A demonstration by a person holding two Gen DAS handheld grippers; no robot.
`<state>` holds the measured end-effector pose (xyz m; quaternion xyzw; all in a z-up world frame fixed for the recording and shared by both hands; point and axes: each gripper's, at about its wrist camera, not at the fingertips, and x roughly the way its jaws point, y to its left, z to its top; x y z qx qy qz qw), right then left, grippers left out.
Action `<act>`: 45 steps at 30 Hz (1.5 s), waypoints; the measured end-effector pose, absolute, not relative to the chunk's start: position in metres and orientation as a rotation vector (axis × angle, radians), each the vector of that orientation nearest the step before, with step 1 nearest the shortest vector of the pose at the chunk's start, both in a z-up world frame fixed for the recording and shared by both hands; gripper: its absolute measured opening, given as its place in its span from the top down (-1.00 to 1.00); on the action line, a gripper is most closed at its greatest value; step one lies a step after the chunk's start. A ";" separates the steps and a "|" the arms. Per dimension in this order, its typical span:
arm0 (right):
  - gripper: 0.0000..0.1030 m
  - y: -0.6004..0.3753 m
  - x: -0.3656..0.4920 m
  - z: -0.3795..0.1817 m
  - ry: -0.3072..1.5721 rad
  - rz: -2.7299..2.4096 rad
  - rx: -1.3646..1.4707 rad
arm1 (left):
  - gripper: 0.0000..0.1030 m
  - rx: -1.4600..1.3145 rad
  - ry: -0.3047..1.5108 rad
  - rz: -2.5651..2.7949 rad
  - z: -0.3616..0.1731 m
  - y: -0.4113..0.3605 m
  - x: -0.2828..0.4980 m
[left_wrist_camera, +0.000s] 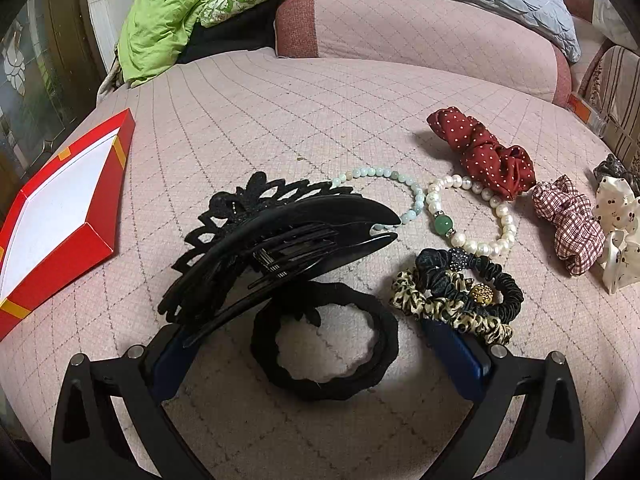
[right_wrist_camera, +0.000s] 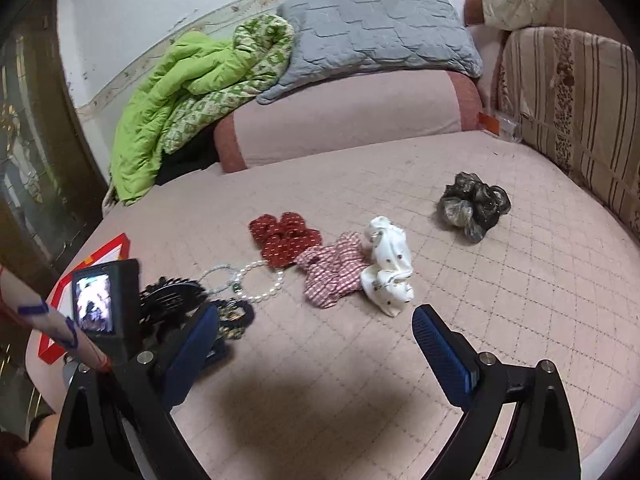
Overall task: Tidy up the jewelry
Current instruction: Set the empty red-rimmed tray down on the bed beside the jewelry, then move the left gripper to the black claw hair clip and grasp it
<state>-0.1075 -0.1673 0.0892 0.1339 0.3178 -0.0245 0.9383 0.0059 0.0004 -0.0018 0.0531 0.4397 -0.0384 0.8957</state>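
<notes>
My left gripper [left_wrist_camera: 316, 350] is open and low over the pink bed cover. A black ring scrunchie [left_wrist_camera: 324, 344] lies between its fingers, untouched. A large black hair claw with a lace flower [left_wrist_camera: 280, 240] rests over the left fingertip [left_wrist_camera: 172, 356]. A leopard scrunchie [left_wrist_camera: 448, 308] and a black satin one [left_wrist_camera: 472, 280] lie by the right fingertip. Beyond them are a pearl bracelet [left_wrist_camera: 468, 216] and a pale green bead bracelet [left_wrist_camera: 384, 184]. My right gripper [right_wrist_camera: 316, 344] is open and empty, just short of the white cherry-print scrunchie [right_wrist_camera: 390, 268].
An open red box with a white inside [left_wrist_camera: 60, 216] lies at the left bed edge. Red dotted [right_wrist_camera: 284, 236], plaid [right_wrist_camera: 336, 276] and dark sheer [right_wrist_camera: 474, 204] scrunchies lie further out. A green quilt [right_wrist_camera: 180, 100], grey pillow [right_wrist_camera: 372, 28] and pink bolster [right_wrist_camera: 352, 120] line the back.
</notes>
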 end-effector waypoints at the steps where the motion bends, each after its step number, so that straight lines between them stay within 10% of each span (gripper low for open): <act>1: -0.92 -0.164 -0.111 0.090 0.645 -0.038 0.264 | -1.00 0.108 0.912 -0.077 -0.001 0.000 0.005; 45: -0.92 -0.098 -0.174 0.108 0.592 0.111 0.200 | -1.00 0.130 0.674 -0.203 0.098 0.106 -0.141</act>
